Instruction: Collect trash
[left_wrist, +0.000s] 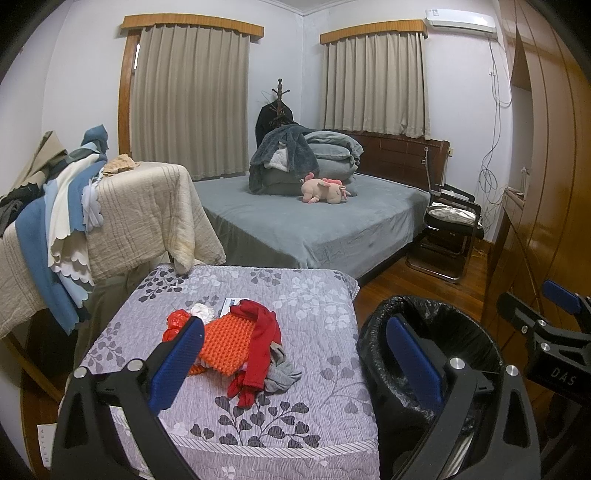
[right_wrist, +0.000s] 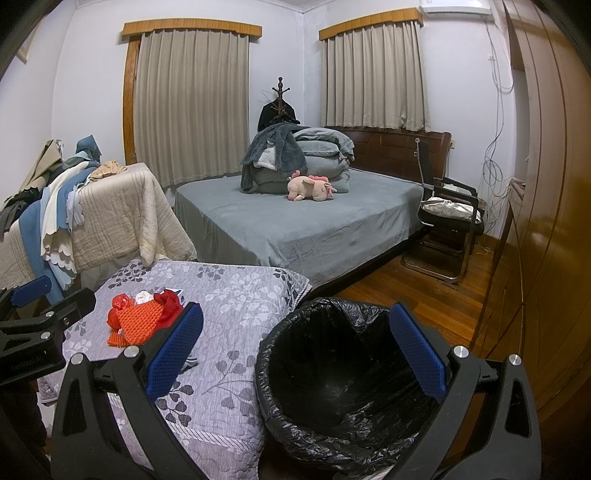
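Note:
On a floral grey quilt (left_wrist: 295, 295) lies a small pile: an orange foam net (left_wrist: 229, 343), a crumpled red wrapper (left_wrist: 175, 321), a white wad (left_wrist: 203, 310), a card (left_wrist: 232, 303), a red cloth (left_wrist: 262, 339) and a grey sock (left_wrist: 282, 376). A bin with a black liner (right_wrist: 332, 376) stands right of the quilt. My left gripper (left_wrist: 295, 362) hovers open above the quilt's near end, its left finger beside the pile. My right gripper (right_wrist: 295, 354) is open above the bin's left rim, nothing between its fingers. The pile (right_wrist: 144, 314) shows at the left in the right wrist view.
Behind the quilt stands a bed with a grey cover (left_wrist: 314, 221), folded bedding and a pink plush pig (left_wrist: 325, 190). A beige blanket with draped clothes (left_wrist: 122, 221) hangs at the left. A black chair (left_wrist: 450, 229) and a wooden wardrobe (left_wrist: 546, 184) stand at the right, with wooden floor between.

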